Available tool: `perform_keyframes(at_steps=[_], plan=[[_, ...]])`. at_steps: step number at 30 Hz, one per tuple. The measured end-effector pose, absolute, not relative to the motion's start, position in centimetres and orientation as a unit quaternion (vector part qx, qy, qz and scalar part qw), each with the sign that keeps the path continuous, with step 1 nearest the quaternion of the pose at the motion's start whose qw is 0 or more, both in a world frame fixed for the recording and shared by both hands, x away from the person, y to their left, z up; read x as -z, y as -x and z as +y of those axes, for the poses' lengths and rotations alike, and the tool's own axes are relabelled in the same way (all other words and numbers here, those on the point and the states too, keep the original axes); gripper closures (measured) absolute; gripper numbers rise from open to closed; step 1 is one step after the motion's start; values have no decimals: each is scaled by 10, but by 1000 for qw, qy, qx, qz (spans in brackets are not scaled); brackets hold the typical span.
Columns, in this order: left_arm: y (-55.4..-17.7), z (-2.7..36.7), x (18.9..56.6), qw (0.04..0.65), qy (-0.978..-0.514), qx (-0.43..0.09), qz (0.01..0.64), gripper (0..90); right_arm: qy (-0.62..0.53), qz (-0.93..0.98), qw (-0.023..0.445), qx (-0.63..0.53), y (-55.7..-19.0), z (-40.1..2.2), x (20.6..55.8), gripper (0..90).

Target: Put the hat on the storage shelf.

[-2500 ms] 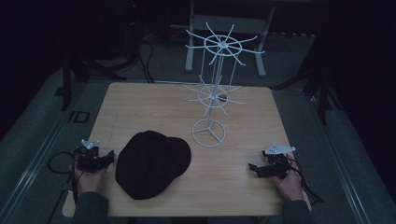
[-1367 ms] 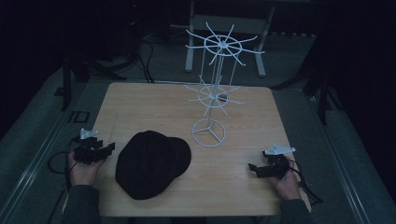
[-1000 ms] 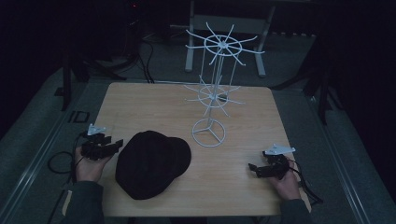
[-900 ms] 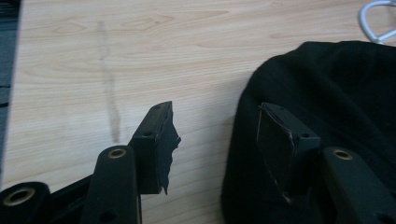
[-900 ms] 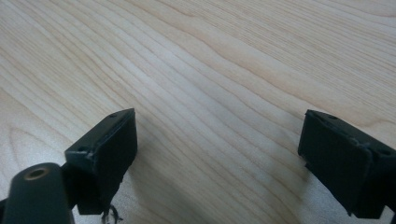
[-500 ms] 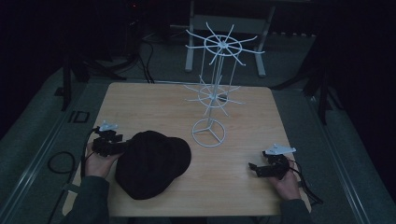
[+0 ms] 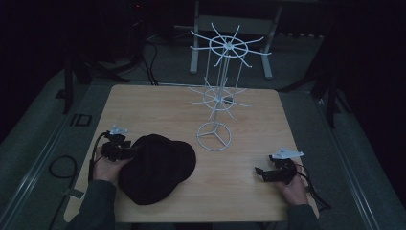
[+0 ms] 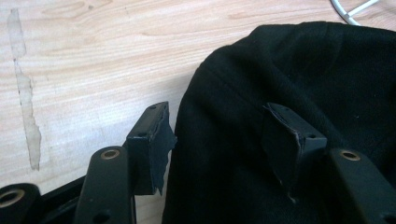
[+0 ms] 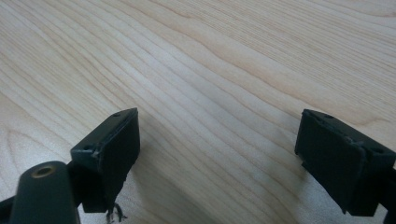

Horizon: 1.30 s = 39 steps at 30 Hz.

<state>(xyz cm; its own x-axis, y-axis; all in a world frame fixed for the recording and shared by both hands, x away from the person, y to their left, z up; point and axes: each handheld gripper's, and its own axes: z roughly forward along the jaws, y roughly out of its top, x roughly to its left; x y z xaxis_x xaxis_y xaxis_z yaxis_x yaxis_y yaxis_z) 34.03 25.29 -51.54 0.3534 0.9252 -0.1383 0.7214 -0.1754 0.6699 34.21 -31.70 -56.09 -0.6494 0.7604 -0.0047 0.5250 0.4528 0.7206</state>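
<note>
A black cap (image 7: 158,167) lies flat on the wooden table (image 7: 158,105), front left of centre. My left gripper (image 7: 119,149) is at the cap's left edge with its jaws wide; they have just been opening. In the left gripper view (image 8: 219,140) the cap's rim (image 8: 280,70) lies between the pads: one pad (image 8: 152,140) stands beside the rim over bare wood, the other (image 8: 289,137) rests over the black cloth. Neither pad squeezes the cloth. My right gripper (image 7: 269,173) stays open near the front right corner, with bare wood (image 9: 219,93) between its pads.
A white wire display rack (image 7: 220,96) with spoked hook rings stands behind the cap, its ring base (image 7: 214,136) on the table's middle. A pale scuffed strip (image 8: 25,93) marks the wood left of the left gripper. Cables lie on the dark floor around the table.
The left hand has travelled from the table's left edge rightwards up to the cap, so the cap's rim now sits between its jaws. The right hand has kept still.
</note>
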Motion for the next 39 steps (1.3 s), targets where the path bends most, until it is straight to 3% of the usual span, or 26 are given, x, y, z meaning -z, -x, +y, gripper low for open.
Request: perform_keyframes(at_steps=[15, 19, 22, 30, 39], plan=[[-324, 259, 535, 320, -747, -121, 570, 424, -385, 836, 166, -355, -342, -317, 561, 139], [-326, 254, 540, 292, -757, -113, 573, 445, -384, 836, 166, -355, -342, -317, 561, 139], [-329, 251, 543, 282, -760, -110, 575, 485, -385, 836, 166, -355, -342, -317, 561, 139], [-331, 252, 541, 279, -762, -101, 576, 745, -385, 836, 166, -355, -342, -317, 561, 139], [-329, 260, 525, 342, -741, -87, 571, 785, -385, 836, 166, -355, -342, -317, 561, 139]])
